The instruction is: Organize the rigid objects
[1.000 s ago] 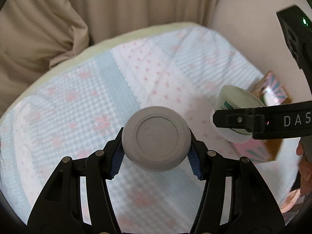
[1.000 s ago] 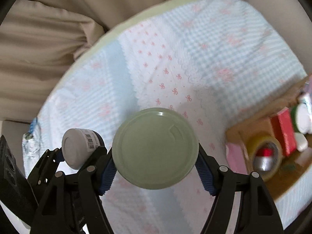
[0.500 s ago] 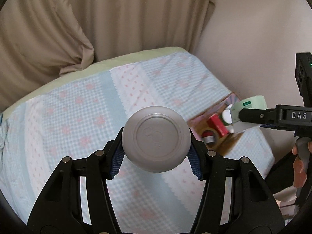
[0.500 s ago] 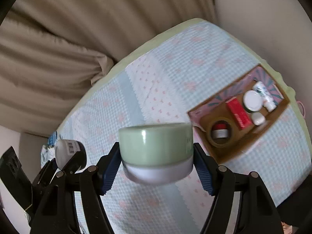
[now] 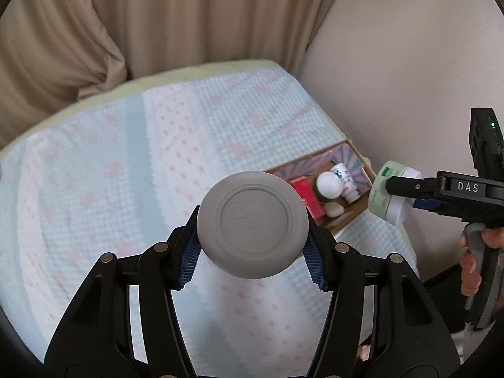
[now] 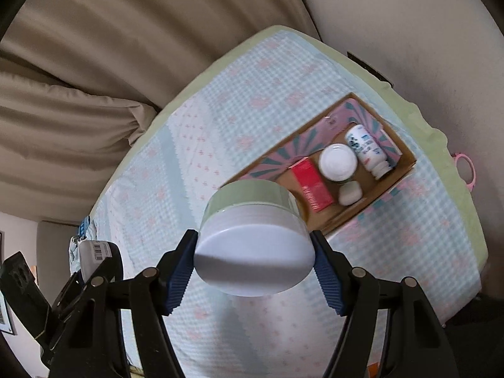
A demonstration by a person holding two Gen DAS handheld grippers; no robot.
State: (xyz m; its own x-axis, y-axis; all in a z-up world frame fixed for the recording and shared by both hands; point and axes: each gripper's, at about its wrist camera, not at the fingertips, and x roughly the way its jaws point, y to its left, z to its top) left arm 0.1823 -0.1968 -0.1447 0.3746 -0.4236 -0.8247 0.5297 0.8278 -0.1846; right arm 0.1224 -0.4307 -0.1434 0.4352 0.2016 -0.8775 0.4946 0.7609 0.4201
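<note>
Hiding cardboard box [image 5: 345, 217] corner: grey jar [image 5: 252, 224].

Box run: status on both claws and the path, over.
Left claw shut on grey jar. Right claw shut on green jar. Box on bed, partly filled. Nothing in the way.

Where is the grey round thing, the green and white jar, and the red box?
grey round container [image 5: 253, 225], left wrist view, middle of its lid.
green and white jar [image 6: 255, 252], right wrist view, white base.
red box [image 6: 312, 187], right wrist view, top face.
</note>
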